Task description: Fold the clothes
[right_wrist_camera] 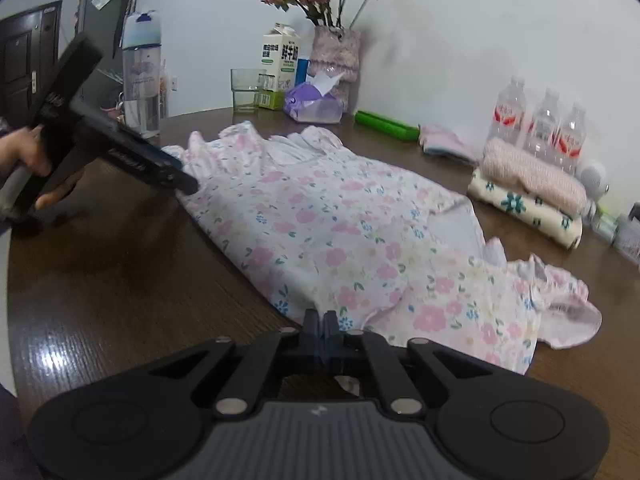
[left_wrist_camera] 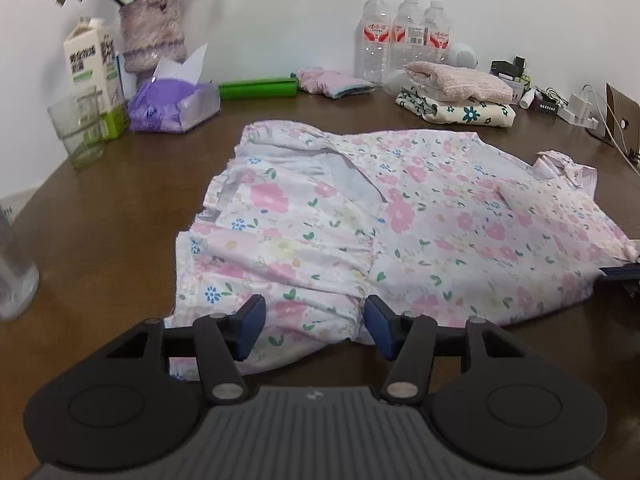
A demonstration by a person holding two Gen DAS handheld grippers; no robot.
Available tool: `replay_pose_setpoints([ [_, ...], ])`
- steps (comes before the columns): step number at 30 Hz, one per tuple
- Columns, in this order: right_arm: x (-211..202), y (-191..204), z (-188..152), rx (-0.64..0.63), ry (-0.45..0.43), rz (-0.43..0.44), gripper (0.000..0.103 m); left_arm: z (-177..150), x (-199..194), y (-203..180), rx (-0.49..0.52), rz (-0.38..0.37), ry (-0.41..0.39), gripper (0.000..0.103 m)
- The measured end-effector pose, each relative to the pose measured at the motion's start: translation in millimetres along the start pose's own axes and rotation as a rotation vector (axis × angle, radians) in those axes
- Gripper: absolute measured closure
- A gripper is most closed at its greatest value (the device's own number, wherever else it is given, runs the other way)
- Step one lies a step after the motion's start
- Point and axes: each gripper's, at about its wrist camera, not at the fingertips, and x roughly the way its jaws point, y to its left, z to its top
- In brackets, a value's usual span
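A pink floral garment (left_wrist_camera: pixel 400 216) lies spread on the brown table (left_wrist_camera: pixel 120 208), with one part folded over its left half. My left gripper (left_wrist_camera: pixel 316 324) stands open at the garment's near hem, with cloth lying between its blue pads (left_wrist_camera: pixel 252 318). In the right wrist view the same garment (right_wrist_camera: pixel 340 232) stretches away from the camera. My right gripper (right_wrist_camera: pixel 324 330) is shut on the garment's near edge. The left gripper (right_wrist_camera: pixel 186 180) also shows there, held by a hand (right_wrist_camera: pixel 28 156), its tips at the garment's far left corner. A dark tip of the right gripper (left_wrist_camera: pixel 620 272) shows at the garment's right edge.
Folded clothes (left_wrist_camera: pixel 456 92) are stacked at the back right, beside three water bottles (left_wrist_camera: pixel 404 36). A tissue pack (left_wrist_camera: pixel 172 104), a glass (left_wrist_camera: pixel 78 124), a milk carton (left_wrist_camera: pixel 94 64) and a flower vase (left_wrist_camera: pixel 152 36) stand at the back left. A green roll (left_wrist_camera: pixel 258 88), cables and chargers (left_wrist_camera: pixel 580 108) line the wall.
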Motion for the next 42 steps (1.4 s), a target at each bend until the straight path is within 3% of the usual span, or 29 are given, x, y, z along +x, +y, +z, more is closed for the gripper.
replay_pose_setpoints([
  [4,-25,-8,-16,-0.039,0.021,0.111,0.103,-19,-30,-12,-0.006,-0.01,0.053,0.05],
  [6,-35,-17,-24,0.0,0.037,0.093,0.103,-30,-50,-15,-0.03,-0.066,0.099,0.051],
  [7,-40,-22,-27,0.02,0.045,0.084,0.096,-33,-61,-13,-0.057,-0.126,0.124,0.051],
  [8,-45,-20,-25,0.026,0.039,0.085,0.093,-32,-71,-10,-0.093,-0.178,0.123,0.05],
  [11,-57,-10,-13,0.062,-0.009,0.075,0.092,-23,-92,-6,-0.177,-0.226,0.039,0.039],
  [14,-39,18,7,0.116,-0.046,0.096,0.091,-11,-78,-29,-0.136,-0.194,-0.038,0.029],
  [15,-30,28,12,0.131,-0.046,0.113,0.091,-9,-67,-41,-0.106,-0.169,-0.033,0.029],
  [17,-8,52,17,0.089,-0.015,0.1,0.092,-13,-43,-71,0.032,-0.048,0.026,0.035],
  [19,-5,52,11,0.104,-0.014,0.079,0.092,-24,-41,-84,0.106,0.018,0.015,0.037],
  [24,-20,13,-14,0.229,-0.01,0.037,0.088,-44,-51,-57,-0.019,0.03,0.016,0.032],
  [25,-25,4,-17,0.256,0.0,0.042,0.08,-42,-52,-51,-0.026,0.025,0.028,0.031],
  [26,-30,-2,-11,0.246,-0.007,0.044,0.074,-37,-54,-45,-0.031,0.003,0.052,0.031],
  [28,-41,-14,0,0.227,-0.022,0.049,0.075,-22,-58,-33,-0.03,-0.039,0.087,0.032],
  [31,-47,-46,41,0.162,-0.052,-0.026,0.07,28,-73,-16,0.068,-0.026,-0.019,0.025],
  [32,-35,-57,55,0.11,-0.037,-0.046,0.059,47,-73,-11,0.119,-0.014,-0.057,0.011],
  [33,-23,-68,70,0.058,-0.022,-0.067,0.052,66,-67,-6,0.172,-0.009,-0.084,0.004],
  [34,-12,-78,84,0.006,-0.006,-0.088,0.039,83,-54,-2,0.212,-0.005,-0.098,0.004],
  [36,33,-101,105,-0.067,0.088,-0.009,0.035,112,-20,8,0.245,-0.029,-0.112,0.007],
  [39,89,-126,120,-0.068,0.2,0.09,0.036,126,24,22,0.312,-0.185,-0.212,0.006],
  [40,101,-131,123,-0.064,0.208,0.115,0.037,130,38,26,0.318,-0.217,-0.212,0.006],
  [42,118,-137,126,-0.074,0.206,0.16,0.037,137,68,32,0.282,-0.226,-0.109,0.015],
])
